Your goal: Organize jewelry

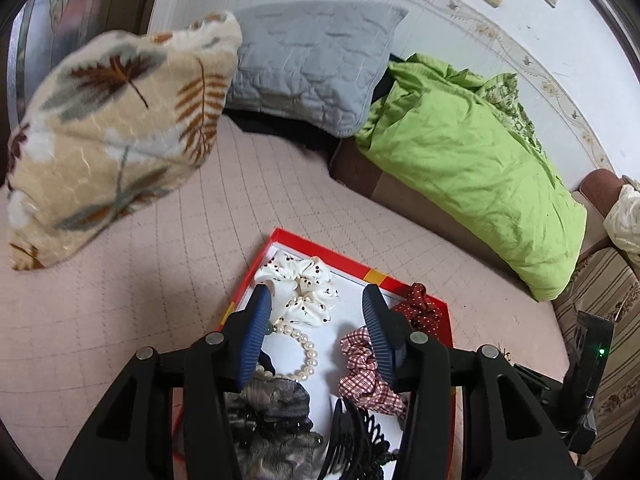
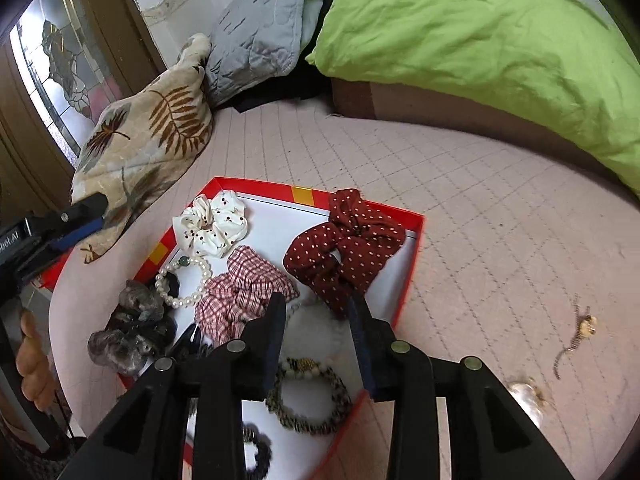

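A red-rimmed box (image 1: 326,249) (image 2: 416,248) lies on the pink bed cover. In it are a white cherry scrunchie (image 1: 298,294) (image 2: 212,224), a pearl bracelet (image 1: 306,350) (image 2: 182,278), a red checked scrunchie (image 1: 360,372) (image 2: 240,292), a dark red dotted scrunchie (image 1: 422,306) (image 2: 348,244), a grey scrunchie (image 1: 272,412) (image 2: 128,336), a black claw clip (image 1: 356,436) and a leopard bracelet (image 2: 308,396). My left gripper (image 1: 318,300) is open above the box. My right gripper (image 2: 318,300) is open and empty over the box's near side. A small patterned chain (image 2: 576,336) lies on the cover at right.
A leaf-print pillow (image 1: 108,140) (image 2: 148,136), a grey pillow (image 1: 312,64) and a green duvet (image 1: 472,164) (image 2: 480,48) lie beyond the box. A pale shiny item (image 2: 524,396) lies on the cover near my right gripper.
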The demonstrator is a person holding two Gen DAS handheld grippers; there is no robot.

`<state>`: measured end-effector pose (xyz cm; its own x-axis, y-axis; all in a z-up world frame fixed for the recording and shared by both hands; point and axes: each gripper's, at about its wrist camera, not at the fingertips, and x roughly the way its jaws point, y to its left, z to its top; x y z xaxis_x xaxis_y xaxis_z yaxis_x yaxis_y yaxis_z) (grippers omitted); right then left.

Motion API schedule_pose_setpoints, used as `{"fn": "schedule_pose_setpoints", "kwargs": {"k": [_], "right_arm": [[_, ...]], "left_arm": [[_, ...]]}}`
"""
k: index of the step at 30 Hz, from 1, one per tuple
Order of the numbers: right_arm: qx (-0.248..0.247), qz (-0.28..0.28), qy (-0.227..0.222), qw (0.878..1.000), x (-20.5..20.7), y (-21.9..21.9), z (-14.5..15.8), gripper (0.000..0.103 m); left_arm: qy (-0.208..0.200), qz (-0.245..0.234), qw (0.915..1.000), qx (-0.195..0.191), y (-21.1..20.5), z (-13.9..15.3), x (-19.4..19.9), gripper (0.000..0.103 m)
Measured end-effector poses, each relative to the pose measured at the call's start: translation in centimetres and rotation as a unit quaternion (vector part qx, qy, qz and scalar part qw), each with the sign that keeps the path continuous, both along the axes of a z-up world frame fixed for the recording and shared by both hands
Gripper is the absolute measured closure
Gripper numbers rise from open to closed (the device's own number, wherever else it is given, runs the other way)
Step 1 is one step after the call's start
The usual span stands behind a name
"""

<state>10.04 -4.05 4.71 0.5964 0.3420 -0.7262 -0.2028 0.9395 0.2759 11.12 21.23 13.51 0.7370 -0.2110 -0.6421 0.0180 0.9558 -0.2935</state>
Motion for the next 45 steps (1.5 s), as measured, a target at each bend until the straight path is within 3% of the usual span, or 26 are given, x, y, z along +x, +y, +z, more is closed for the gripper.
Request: {"fn": "schedule_pose_setpoints", "kwargs": {"k": [6, 15, 28, 45], "right_arm": [[-0.004, 0.010, -0.022, 1.000, -2.5, 0.2, 2.2, 0.068], [-0.017, 0.024, -0.031, 0.999, -5.2, 1.8, 3.3, 0.068], [-0.018, 0.013, -0.033, 0.999, -8.3, 1.0, 4.2, 0.068], [0.000, -0.010, -0.026, 1.000, -12.8, -1.6, 4.2, 0.068]], "left_arm": [[-0.010, 0.019, 0.9993, 0.031, 1.0, 1.3, -3.7, 0.055], [-0.001, 0.060, 0.9980, 0.017, 4.3, 1.9, -7.8, 0.055], [0.006, 0.059, 0.9979, 0.024, 3.3, 1.4, -11.1, 0.055], [-0.013, 0.053, 0.9980, 0.031, 1.6, 3.6, -14.4, 0.055]]}}
